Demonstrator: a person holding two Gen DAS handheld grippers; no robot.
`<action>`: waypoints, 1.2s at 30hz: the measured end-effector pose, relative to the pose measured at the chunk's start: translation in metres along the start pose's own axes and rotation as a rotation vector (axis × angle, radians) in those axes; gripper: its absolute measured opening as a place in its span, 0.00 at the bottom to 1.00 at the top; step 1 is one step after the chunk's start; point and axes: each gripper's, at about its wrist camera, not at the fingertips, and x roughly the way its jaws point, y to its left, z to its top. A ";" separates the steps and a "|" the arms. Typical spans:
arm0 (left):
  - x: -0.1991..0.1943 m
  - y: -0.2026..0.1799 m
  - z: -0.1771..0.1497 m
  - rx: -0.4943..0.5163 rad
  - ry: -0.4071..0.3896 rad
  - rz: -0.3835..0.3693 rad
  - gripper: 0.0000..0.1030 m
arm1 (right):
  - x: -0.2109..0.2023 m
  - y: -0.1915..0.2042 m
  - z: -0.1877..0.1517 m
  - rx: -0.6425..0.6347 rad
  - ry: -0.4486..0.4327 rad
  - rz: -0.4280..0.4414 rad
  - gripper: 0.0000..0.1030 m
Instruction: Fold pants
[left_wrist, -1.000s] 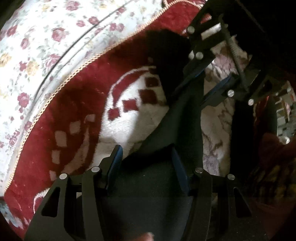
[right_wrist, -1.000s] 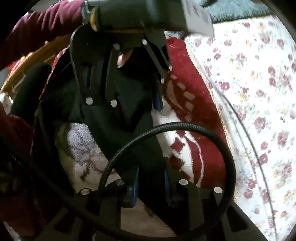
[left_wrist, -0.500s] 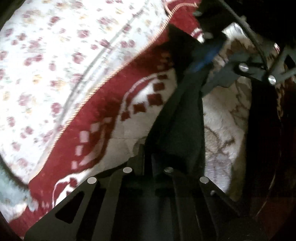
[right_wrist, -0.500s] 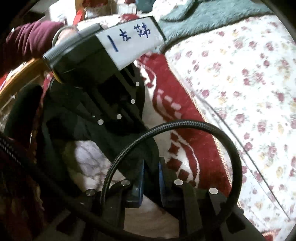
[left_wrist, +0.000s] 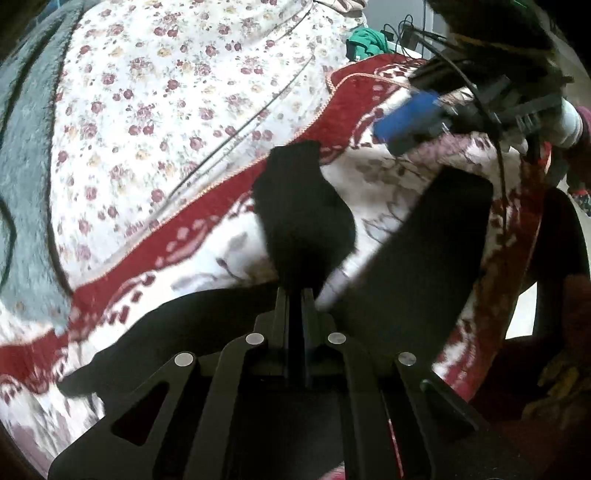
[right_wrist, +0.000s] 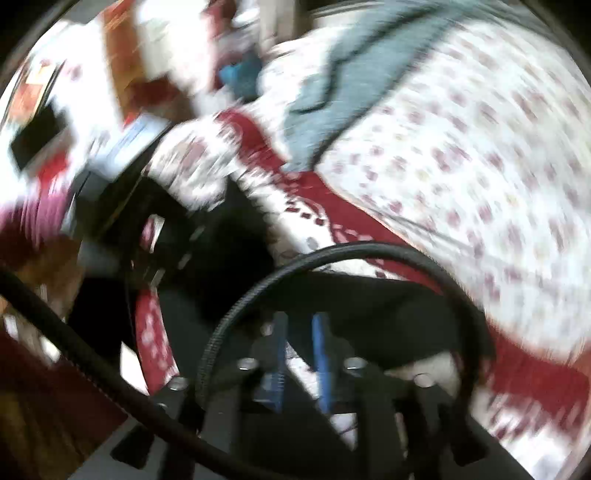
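Taking the red and white patterned blanket (left_wrist: 229, 236) as the landmark: in the left wrist view, a grey-green fleece throw (left_wrist: 26, 177) lies at the far left, well beyond the blanket's gold-trimmed edge, and next to it a white sheet printed with small red flowers (left_wrist: 177, 92) runs right up to that edge. The black pants (left_wrist: 306, 221) lie on the blanket's pale middle, with one part of them lifted off it. The left gripper (left_wrist: 295, 295), at the lower centre, has its jaws pressed together on a fold of that cloth, so a dark peak of fabric stands up over the blanket in front of the fingers. More of the pants spreads over the blanket to the lower left of the gripper, and a broad dark band of them slants up to the right of it. Above the blanket's far right corner is the right gripper (left_wrist: 410, 122), with its blue pad facing the camera and black cables trailing from it. The right wrist view is badly smeared; there the right gripper's blue fingers (right_wrist: 319, 354) stand a little apart and are opening, pale blanket shows between them, and the black cloth lies just beyond their tips, though the blur hides whether any of it is caught. A braided black cable (right_wrist: 369, 251) loops over that gripper.
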 end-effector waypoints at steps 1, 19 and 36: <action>0.000 -0.007 -0.005 -0.006 -0.008 0.000 0.04 | -0.003 -0.006 -0.009 0.072 -0.026 0.007 0.46; 0.002 -0.022 -0.045 -0.253 -0.164 -0.011 0.04 | 0.140 -0.212 0.029 0.478 0.315 -0.323 0.62; 0.012 0.008 -0.046 -0.381 -0.172 -0.133 0.04 | 0.130 -0.239 0.038 0.325 0.136 -0.189 0.09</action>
